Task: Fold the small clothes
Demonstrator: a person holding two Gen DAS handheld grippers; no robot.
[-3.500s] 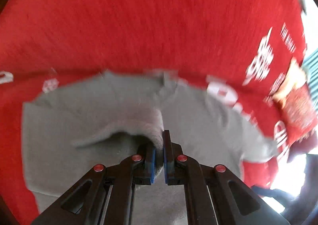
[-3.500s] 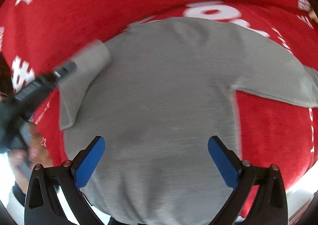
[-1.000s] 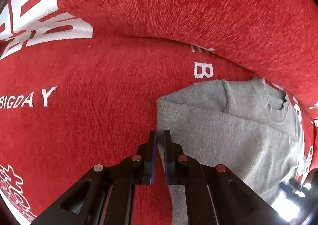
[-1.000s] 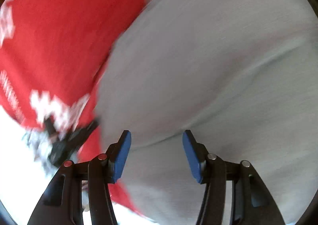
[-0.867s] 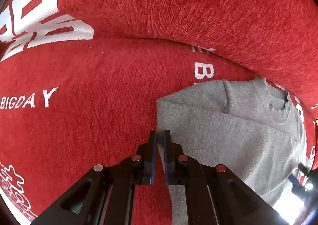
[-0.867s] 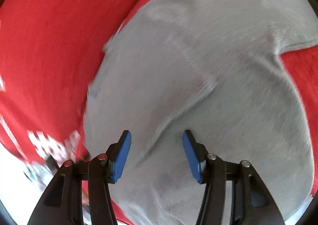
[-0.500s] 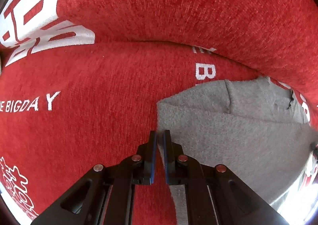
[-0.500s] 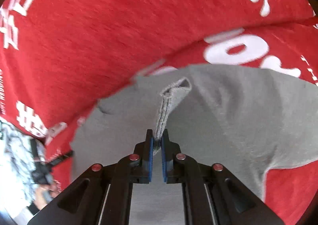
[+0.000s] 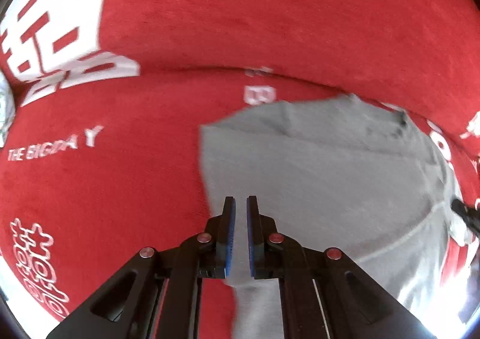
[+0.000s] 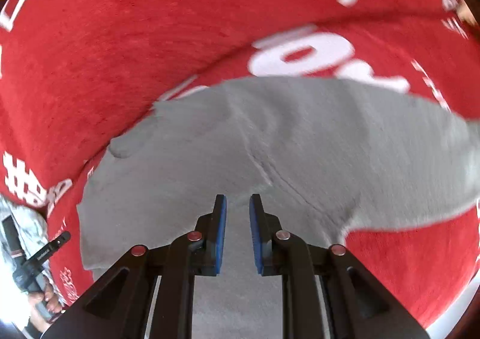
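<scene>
A small grey shirt [image 9: 315, 177] lies on a red cloth [image 9: 120, 189] with white lettering. In the left wrist view my left gripper [image 9: 240, 204] hovers over the shirt's left edge with its jaws a narrow gap apart and nothing between them. In the right wrist view the shirt [image 10: 270, 135] is spread wide, with a sleeve reaching right. My right gripper [image 10: 237, 201] is just above the shirt's middle, slightly open and empty. A seam ridge runs ahead of it.
The red cloth [image 10: 120, 39] covers the seat and the raised back behind the shirt. The other gripper and the hand holding it [image 10: 33, 273] show at the lower left of the right wrist view. Bright floor lies beyond the cloth's near edge.
My right gripper has let go of the pinched fold, which now lies flat. My left gripper has opened a little and moved right over the shirt's edge.
</scene>
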